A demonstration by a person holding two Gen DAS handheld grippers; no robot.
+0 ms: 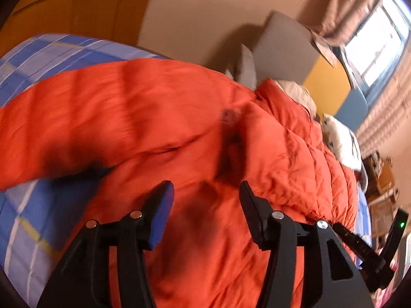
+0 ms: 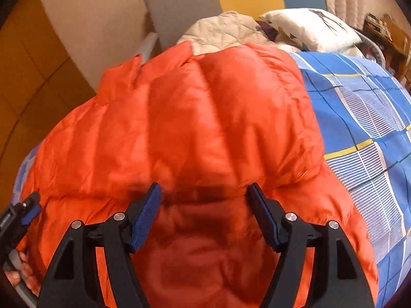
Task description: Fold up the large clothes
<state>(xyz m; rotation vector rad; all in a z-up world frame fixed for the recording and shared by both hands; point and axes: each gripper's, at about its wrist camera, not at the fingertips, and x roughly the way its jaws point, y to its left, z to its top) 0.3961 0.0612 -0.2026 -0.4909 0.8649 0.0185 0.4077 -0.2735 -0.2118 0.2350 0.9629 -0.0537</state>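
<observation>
Orange puffer jacket (image 2: 195, 118) sprawls across the blue-checked bed (image 2: 364, 118). Left gripper (image 1: 206, 192) and right gripper (image 2: 204, 192) hover above it, jaws apart, empty. Probably between folds; next, pinch an edge.

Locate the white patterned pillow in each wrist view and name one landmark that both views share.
Left wrist view: the white patterned pillow lies at the right edge, past the far end of the orange puffer jacket.
Right wrist view: the pillow sits at the top right, on the blue checked bedspread, beyond the jacket.
Shared landmark: the grey headboard panel against the wall.
</observation>
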